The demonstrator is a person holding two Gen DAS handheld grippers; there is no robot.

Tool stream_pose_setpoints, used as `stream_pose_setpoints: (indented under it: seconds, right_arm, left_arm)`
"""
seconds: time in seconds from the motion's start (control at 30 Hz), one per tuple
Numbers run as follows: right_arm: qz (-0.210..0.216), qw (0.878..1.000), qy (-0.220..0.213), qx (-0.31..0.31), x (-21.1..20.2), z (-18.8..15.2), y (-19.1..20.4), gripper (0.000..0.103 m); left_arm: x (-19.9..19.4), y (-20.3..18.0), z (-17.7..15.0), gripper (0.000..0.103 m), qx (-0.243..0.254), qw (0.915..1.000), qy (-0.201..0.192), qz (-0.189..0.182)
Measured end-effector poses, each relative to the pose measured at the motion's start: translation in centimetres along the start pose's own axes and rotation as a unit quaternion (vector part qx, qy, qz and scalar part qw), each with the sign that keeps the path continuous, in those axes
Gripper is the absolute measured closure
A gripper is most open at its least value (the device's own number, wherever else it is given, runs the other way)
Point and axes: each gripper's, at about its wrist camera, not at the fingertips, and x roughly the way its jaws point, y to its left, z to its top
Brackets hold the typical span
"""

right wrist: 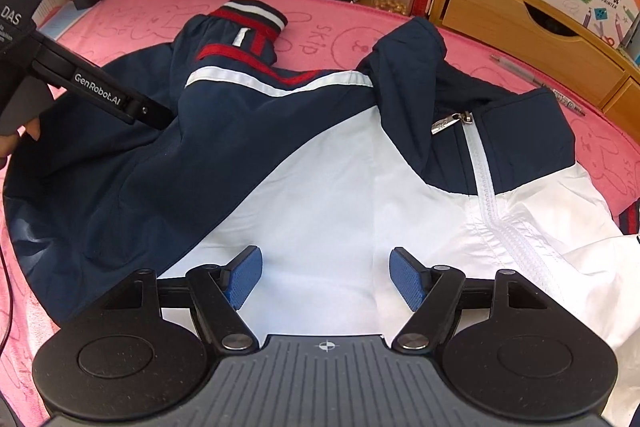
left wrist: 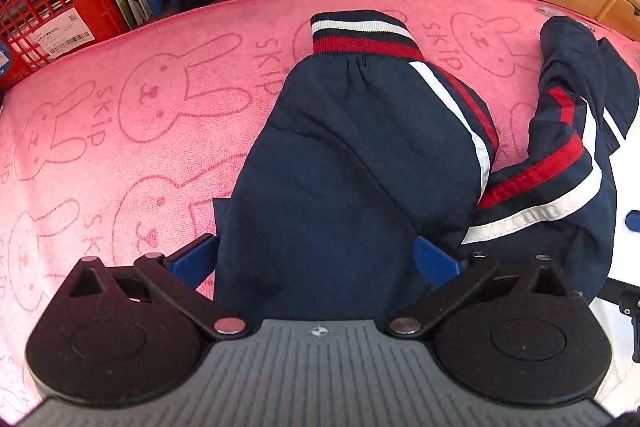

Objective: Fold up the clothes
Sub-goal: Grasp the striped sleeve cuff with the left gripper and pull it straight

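Jacket [right wrist: 320, 187], one, navy and white, is lying spread on the pink towel [left wrist: 120, 107], its one striped-cuffed sleeve [left wrist: 340, 155] stretching toward the books. We are seeing the left gripper [left wrist: 316, 259] sitting low with its jaws spread wide, sleeve fabric lying between the two blue pads. The right gripper [right wrist: 326, 277] is hovering over the white front panel, jaws parted and holding nothing.

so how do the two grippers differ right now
The left gripper has the navy sleeve lying between its blue fingers; the right gripper has nothing between its own, over the jacket's white panel. The left's fingers are mostly hidden by cloth, the right's fully visible. Both are spread wide.
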Motion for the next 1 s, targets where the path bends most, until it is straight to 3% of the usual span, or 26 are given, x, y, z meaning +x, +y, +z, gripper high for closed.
stream_pose_setpoints:
  seconds: [0.13,0.3,0.37,0.4,0.43,0.53,0.57,0.67,0.73,0.83,0.87,0.9,0.93,0.97,1.0]
  right_arm:
    - [-0.008,1.000,0.008,-0.005,0.7,-0.1,0.5,0.026]
    - [-0.008,1.000,0.010,0.005,1.3,-0.1,0.5,0.016]
    - [-0.007,1.000,0.010,0.007,1.3,-0.2,0.4,0.015]
    - [-0.007,1.000,0.010,0.007,1.3,-0.2,0.4,0.015]
    - [-0.007,1.000,0.010,0.007,1.3,-0.2,0.4,0.015]
    - [-0.009,1.000,0.011,0.008,1.2,-0.2,0.5,0.015]
    - [-0.010,1.000,0.011,0.009,1.2,-0.1,0.5,0.015]
    - [-0.016,1.000,0.005,0.015,1.1,0.1,0.6,0.015]
    - [-0.021,1.000,-0.001,0.021,0.9,0.4,0.6,0.015]
    - [-0.041,0.998,-0.033,0.033,0.1,1.0,0.8,0.015]
    - [-0.048,0.997,-0.046,0.037,-0.3,1.3,0.9,0.015]
    - [-0.050,0.996,-0.060,0.042,-0.7,1.6,1.0,0.015]
    - [-0.053,0.995,-0.073,0.046,-1.1,1.8,1.1,0.015]
    - [-0.054,0.994,-0.087,0.050,-1.5,2.1,1.2,0.015]
    - [-0.049,0.993,-0.096,0.056,-1.7,2.4,1.3,0.015]
  left_arm:
    - [0.0,-0.1,0.1,0.000,0.002,1.0000,-0.007,0.002]
    - [-0.1,0.2,-0.1,0.000,-0.020,0.9974,-0.070,0.004]
    - [-0.7,0.2,-0.1,0.006,-0.031,0.9953,-0.089,0.018]
    - [-1.1,0.2,0.0,0.024,-0.037,0.9941,-0.098,0.027]
    - [-1.6,0.1,0.0,0.053,-0.043,0.9927,-0.106,0.036]
    - [-3.1,0.3,0.0,0.092,-0.063,0.9869,-0.138,0.054]
    - [-4.0,0.7,0.0,0.095,-0.074,0.9831,-0.161,0.046]
    - [-7.4,1.9,-0.2,0.096,-0.092,0.9675,-0.231,0.045]
    - [-9.9,3.5,-0.6,0.096,-0.116,0.9516,-0.276,0.068]
    - [-13.6,6.5,-1.4,0.099,-0.158,0.9205,-0.339,0.114]
    - [-14.8,7.9,-2.0,0.099,-0.176,0.9064,-0.358,0.140]
    - [-15.7,9.8,-2.5,0.099,-0.194,0.8933,-0.369,0.166]
    - [-16.3,11.6,-2.9,0.099,-0.210,0.8854,-0.371,0.184]
    - [-16.4,13.6,-3.3,0.099,-0.227,0.8826,-0.363,0.193]
    - [-15.8,15.4,-3.9,0.099,-0.246,0.8871,-0.341,0.189]
